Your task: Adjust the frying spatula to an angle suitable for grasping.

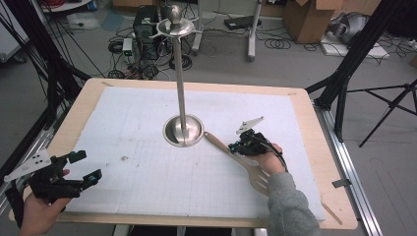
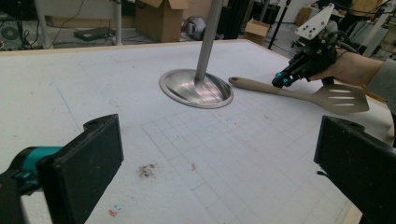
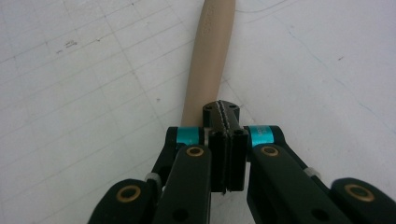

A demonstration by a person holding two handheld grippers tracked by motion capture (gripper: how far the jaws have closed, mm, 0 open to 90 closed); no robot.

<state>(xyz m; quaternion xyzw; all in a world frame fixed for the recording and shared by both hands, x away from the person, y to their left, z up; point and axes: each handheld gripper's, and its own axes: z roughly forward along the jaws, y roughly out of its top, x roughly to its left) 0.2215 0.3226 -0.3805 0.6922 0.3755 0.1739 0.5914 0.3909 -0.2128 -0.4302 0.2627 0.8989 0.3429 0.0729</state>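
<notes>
A beige slotted spatula (image 1: 247, 166) lies flat on the white mat, with its handle end pointing at the steel stand's round base (image 1: 183, 131). My right gripper (image 1: 233, 146) is shut, jaws pressed together, tips down on the handle's middle. In the right gripper view the handle (image 3: 210, 60) runs out from under the closed jaws (image 3: 226, 109). From the left gripper view, the spatula (image 2: 299, 93) and the right gripper (image 2: 282, 80) sit at the far right. My left gripper (image 1: 83, 166) hovers open at the mat's near left, nothing between its jaws (image 2: 219, 158).
The stand's tall pole (image 1: 180, 73) rises mid-table to a hooked top (image 1: 174, 25). A white gridded mat (image 1: 147, 147) covers the wooden table (image 1: 324, 162). A small dirt smudge (image 2: 147, 171) marks the mat. Tripods, cables and boxes stand on the floor beyond.
</notes>
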